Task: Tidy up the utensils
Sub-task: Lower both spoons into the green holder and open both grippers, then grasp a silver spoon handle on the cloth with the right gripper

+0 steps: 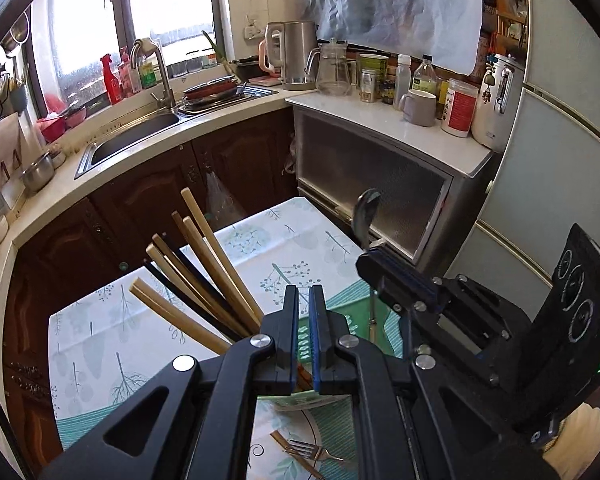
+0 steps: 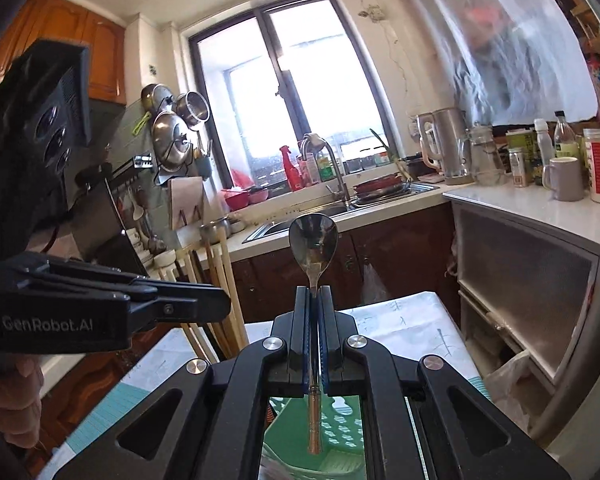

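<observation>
Holding spoon (image 2: 311,240) in clamped right gripper (image 2: 315,300) above green basket (image 2: 340,432); left gripper (image 1: 304,300) pinching chopsticks (image 1: 196,276); fork (image 1: 312,450) left beside basket.

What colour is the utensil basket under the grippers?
Green basket, perforated; clearest in the right wrist view.

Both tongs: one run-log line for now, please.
left tongs: shut, chopsticks | right tongs: shut on spoon | green basket: below
</observation>
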Motion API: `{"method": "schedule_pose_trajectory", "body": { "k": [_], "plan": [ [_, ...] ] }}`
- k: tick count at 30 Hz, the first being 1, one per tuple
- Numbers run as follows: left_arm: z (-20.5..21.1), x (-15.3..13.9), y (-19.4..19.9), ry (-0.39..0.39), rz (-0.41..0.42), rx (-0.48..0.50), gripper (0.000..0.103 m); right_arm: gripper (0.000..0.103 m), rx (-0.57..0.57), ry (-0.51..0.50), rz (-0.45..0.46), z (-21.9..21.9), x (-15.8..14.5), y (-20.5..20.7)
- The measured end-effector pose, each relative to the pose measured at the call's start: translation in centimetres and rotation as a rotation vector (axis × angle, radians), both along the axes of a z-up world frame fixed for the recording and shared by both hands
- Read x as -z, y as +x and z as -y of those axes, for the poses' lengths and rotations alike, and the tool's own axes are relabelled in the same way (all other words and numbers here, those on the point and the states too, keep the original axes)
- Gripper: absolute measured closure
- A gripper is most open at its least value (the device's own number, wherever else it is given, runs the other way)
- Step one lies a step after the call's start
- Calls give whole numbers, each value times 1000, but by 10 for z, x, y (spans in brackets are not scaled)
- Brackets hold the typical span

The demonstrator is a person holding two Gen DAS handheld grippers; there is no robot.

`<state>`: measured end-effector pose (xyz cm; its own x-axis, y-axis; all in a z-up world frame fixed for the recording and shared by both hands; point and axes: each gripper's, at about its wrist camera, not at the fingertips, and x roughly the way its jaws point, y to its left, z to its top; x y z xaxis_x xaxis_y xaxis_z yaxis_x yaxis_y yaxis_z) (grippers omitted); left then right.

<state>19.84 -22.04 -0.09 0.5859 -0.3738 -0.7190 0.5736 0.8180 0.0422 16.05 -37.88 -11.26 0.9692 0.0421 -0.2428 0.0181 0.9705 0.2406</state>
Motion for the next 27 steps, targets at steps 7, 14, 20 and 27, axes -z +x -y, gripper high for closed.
{"method": "schedule_pose_trajectory", "body": {
  "k": [7,14,20,27],
  "plan": [
    [-26,9,-13,-61,-45,-17,100,99,-9,-75,-37,-21,37,10],
    [-53,23,-33,-103,-89,-29,99,99,-46,-112,-135,-36,84,4],
    [-64,41,-52,-97,-127,-22,99,82,-54,-94,-195,-35,106,-7],
    [-78,68,-62,-90,-202,-40,98,74,-75,-116,-243,-40,105,-20]
  ]
}}
